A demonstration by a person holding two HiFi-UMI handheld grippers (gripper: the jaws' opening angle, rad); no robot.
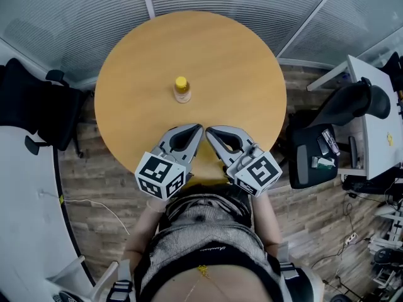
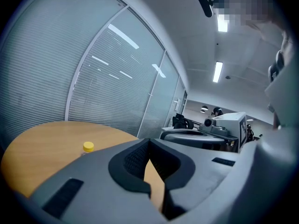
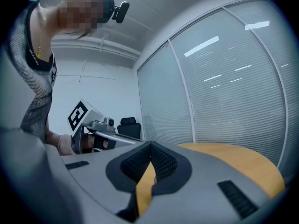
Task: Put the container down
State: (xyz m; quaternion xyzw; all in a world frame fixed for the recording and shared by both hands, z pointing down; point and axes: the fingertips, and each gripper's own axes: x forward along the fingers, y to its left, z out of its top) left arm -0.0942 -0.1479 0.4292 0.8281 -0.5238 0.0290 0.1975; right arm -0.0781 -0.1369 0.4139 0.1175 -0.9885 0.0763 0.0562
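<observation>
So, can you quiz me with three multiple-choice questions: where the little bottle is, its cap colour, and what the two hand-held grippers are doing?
1. Where is the bottle?
A) upright near the middle of the round table
B) on the floor
C) in a gripper
2. Its cap is:
A) red
B) yellow
C) blue
3. The left hand-held gripper and right hand-held gripper are:
A) wide open
B) each holding a bottle
C) shut, empty
Answers: 1 A, it stands alone on the wood. 2 B, the cap shows yellow. 3 C, each one's jaws meet with nothing between.
</observation>
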